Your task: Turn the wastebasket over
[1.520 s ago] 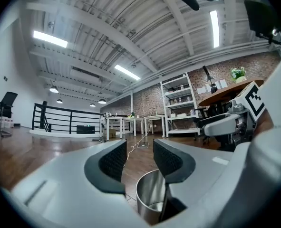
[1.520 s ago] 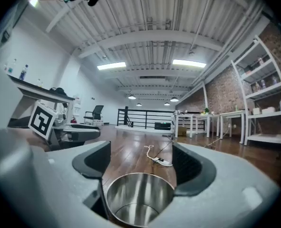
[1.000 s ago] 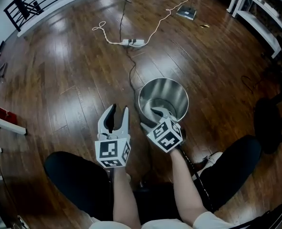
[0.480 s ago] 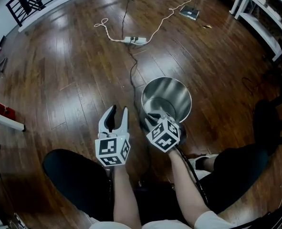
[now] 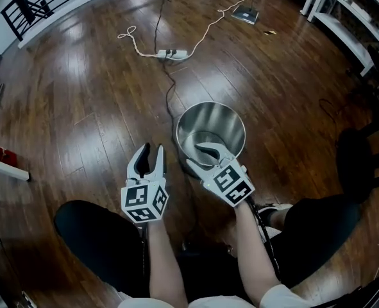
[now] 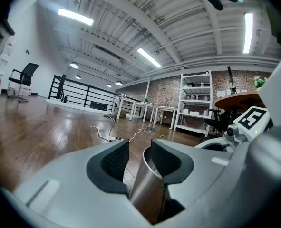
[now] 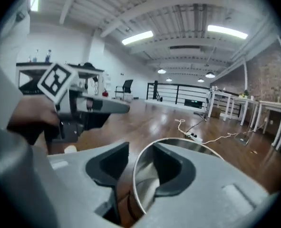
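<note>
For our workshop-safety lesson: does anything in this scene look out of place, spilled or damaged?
Nothing is spilled or visibly damaged; the wastebasket stands upright on the floor. The odd thing is loose wiring: a power strip lies mid-floor, and a dark cable trails from there up to the wastebasket.

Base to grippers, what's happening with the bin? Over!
Right hand-held gripper straddles wastebasket rim, jaws just opening. Left hand-held gripper open, beside it. Wastebasket upright. Black cable runs alongside.
</note>
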Available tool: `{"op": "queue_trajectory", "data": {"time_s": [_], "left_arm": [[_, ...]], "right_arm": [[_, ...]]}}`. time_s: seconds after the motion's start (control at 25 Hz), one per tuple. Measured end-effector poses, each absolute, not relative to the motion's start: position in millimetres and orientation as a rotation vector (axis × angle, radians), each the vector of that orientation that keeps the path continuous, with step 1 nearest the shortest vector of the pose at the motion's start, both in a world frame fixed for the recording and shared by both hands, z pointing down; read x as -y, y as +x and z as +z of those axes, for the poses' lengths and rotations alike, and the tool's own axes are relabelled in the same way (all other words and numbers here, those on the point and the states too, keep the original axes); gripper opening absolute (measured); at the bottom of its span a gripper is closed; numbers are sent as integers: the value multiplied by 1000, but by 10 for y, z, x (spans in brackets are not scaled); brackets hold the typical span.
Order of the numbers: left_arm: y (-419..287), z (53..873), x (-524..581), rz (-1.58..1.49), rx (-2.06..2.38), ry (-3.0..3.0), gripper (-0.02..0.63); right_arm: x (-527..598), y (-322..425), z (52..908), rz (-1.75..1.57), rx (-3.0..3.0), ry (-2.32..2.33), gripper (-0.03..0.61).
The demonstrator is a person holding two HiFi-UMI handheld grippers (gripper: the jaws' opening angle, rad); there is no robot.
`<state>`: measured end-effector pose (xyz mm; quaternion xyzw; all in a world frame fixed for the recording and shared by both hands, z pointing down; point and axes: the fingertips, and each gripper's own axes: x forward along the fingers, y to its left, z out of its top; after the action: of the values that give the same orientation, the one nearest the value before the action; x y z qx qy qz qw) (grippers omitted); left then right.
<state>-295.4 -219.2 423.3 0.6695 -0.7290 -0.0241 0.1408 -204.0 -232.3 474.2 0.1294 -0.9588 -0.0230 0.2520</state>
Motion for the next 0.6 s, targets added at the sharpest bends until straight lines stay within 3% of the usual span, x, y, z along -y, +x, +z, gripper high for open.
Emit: {"op": "queue_trajectory", "data": {"time_s": [0.04,0.12,0.16,0.2,0.6], "left_arm": [[-2941,4230,2190,-65,2103,1937,169],[-2913,4207,2178,-58,2102,1945,169],[-2909,4192,2168,-58,2104,1947,169],[-2914,4179,2156,-59,2108,1948,169],[-2948,4203,2101,-91,2116,1921,161]], "right_arm": [[2278,-2106,4914,-118,2524,338,167],[2235,-2161,5243,-239,2343,333,167],[2232,-2155,5356,-290,2270,337,144],[2232,-2147,5417,-315,2227,335,61],[2494,-1599,4836,-47,2573,473,40]]}}
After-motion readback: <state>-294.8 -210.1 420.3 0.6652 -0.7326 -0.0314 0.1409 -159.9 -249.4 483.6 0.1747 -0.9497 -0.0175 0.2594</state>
